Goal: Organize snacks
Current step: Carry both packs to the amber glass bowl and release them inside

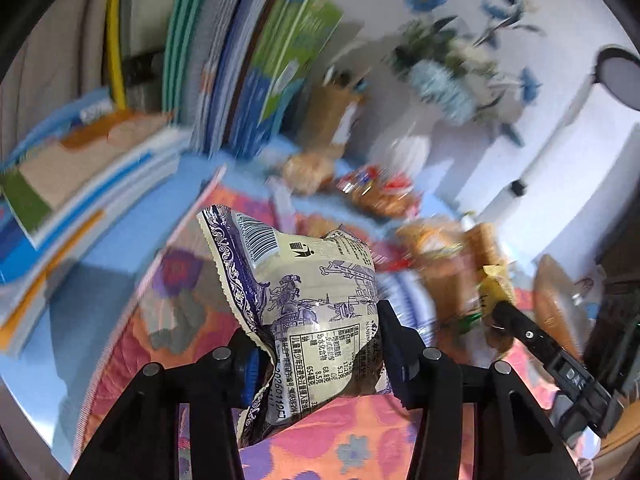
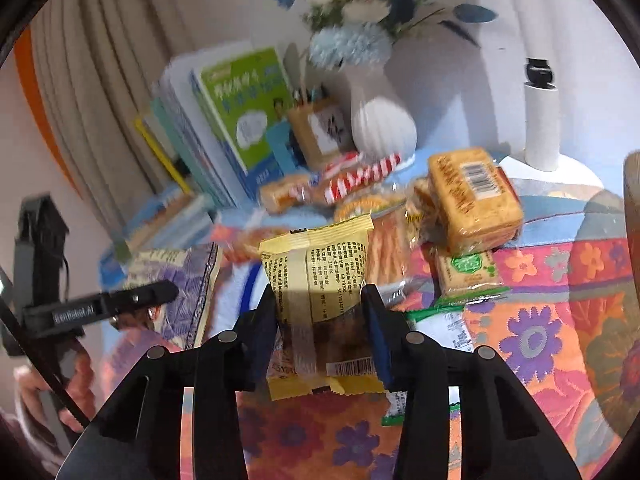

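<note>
My left gripper is shut on a cream and purple snack packet and holds it above the flowered cloth. My right gripper is shut on a yellow snack packet, also off the cloth. The right gripper shows in the left wrist view at the right, and the left gripper in the right wrist view at the left, with the purple packet in it. A heap of snacks lies beyond: an orange cracker pack, a green-labelled pack, a red-striped pack.
Upright books and flat stacked books stand at the back left. A white vase with blue flowers, a brown pen holder and a white cylinder stand behind the snacks. The flowered cloth covers the blue table.
</note>
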A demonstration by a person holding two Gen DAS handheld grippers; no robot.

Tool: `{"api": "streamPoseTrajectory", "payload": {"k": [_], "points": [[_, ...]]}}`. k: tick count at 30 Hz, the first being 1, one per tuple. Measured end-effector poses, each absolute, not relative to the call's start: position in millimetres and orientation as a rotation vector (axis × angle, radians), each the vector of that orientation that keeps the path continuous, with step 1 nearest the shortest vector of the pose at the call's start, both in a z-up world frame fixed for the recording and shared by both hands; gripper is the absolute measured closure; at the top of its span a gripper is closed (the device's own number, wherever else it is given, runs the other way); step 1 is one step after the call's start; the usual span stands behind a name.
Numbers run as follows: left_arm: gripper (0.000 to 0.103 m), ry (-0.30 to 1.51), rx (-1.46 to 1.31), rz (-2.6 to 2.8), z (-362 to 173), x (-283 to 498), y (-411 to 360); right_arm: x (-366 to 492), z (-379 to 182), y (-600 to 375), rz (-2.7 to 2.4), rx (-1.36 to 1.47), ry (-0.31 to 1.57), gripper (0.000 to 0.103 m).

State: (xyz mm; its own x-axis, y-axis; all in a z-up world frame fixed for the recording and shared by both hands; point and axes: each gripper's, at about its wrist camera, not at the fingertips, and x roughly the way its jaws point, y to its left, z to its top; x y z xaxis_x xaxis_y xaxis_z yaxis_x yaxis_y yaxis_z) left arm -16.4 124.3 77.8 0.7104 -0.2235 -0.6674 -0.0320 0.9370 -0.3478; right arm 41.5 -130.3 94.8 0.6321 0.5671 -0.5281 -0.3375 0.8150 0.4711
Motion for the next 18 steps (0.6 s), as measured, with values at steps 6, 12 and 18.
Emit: {"api": "streamPoseTrajectory", "payload": {"k": [6,12,18], "points": [[0.055,0.712,-0.323,-0.208,113.0,-14.8,96.2,39.5,98.4,-176.7,0.536,0.634,0.659,0.064],[0.055,0.677,-0.274,-0.349,143.4,11.4,37.8,18.6,124.0,-242.6,0.457,0.779,0.531,0.064],[0.055,0.686,-0.229,-0.507,166.8,38.5,-44.0,17.7,148.0,-318.9,0.315,0.811,0.502,0.064]]}}
